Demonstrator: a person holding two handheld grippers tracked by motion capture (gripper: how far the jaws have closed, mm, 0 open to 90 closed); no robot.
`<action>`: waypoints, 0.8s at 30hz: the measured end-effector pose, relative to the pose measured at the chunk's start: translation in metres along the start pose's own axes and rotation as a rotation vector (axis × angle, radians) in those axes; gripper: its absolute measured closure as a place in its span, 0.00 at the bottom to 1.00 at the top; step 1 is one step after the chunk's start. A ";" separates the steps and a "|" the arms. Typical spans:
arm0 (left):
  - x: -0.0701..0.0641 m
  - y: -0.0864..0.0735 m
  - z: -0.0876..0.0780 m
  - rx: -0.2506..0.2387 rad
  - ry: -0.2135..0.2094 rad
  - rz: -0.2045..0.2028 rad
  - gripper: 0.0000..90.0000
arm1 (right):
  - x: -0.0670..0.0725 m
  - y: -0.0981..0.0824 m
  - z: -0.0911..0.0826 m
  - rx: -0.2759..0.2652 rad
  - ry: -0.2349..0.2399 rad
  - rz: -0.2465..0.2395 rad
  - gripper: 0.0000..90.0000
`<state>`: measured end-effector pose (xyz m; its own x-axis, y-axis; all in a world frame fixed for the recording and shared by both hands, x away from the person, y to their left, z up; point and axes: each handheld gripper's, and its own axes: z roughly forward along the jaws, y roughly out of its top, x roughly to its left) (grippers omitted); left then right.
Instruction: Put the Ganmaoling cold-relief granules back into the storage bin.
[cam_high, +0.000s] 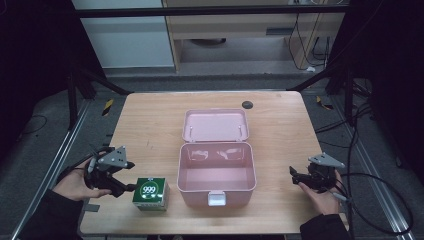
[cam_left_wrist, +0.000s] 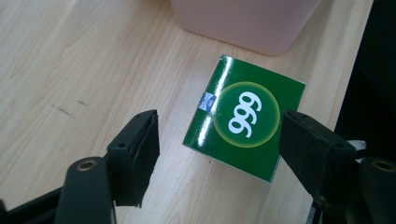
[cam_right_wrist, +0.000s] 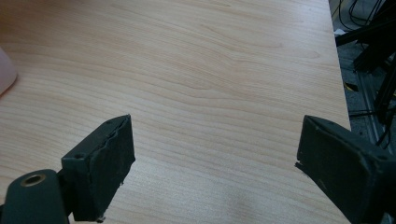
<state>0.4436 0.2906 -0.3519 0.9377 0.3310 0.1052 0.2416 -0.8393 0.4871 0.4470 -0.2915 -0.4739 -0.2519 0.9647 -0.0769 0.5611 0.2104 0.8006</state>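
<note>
Green carton (cam_high: 150, 193) with "999" in white numerals inside a yellow-green ringed disc stands near the front edge of the bench (cam_high: 150, 125), toward its front-left corner and just left of the pink case (cam_high: 216, 172). In the left gripper view the same carton (cam_left_wrist: 244, 116) appears tilted, its glossy top catching glare, with a small blue-and-white mark at one edge whose writing is too small to read. Its sides look paler in the high view (any print there is illegible).

The left tool (cam_high: 129, 176) hovers beside the carton's left side with its jaws spread wide; in its own view (cam_left_wrist: 217, 142) the carton lies between the two black jaws, the right one appearing to overlap the carton's far edge, though whether they touch cannot be told. A hand (cam_high: 75, 184) in a dark sleeve holds it at the bench's left edge.

The pink case sits at the middle of the bench, lid (cam_high: 215, 125) thrown back toward the rear edge, a white latch (cam_high: 216, 198) on its front wall; the interior shows only pale reflections. Only a corner of it enters the left gripper view (cam_left_wrist: 247, 23).

The right tool (cam_high: 295, 177) is near the front-right corner, jaws parted, over bare wood (cam_right_wrist: 210, 84) in its own view (cam_right_wrist: 215, 154).

A small dark disc (cam_high: 247, 104) lies by the rear edge.
</note>
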 end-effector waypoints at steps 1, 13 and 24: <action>0.000 0.001 0.001 0.012 -0.005 0.007 0.30 | 0.000 0.000 0.000 0.001 -0.001 -0.001 0.12; -0.007 0.013 0.017 0.097 -0.073 0.088 0.21 | 0.001 0.000 0.002 0.022 0.003 -0.011 0.10; -0.012 0.016 0.031 0.111 -0.114 0.145 0.15 | 0.000 -0.002 0.005 0.034 0.008 -0.012 0.08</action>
<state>0.4437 0.2598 -0.3724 0.9853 0.1576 0.0653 0.1222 -0.9191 0.3745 0.4497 -0.2908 -0.4780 -0.2648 0.9608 -0.0821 0.5847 0.2277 0.7786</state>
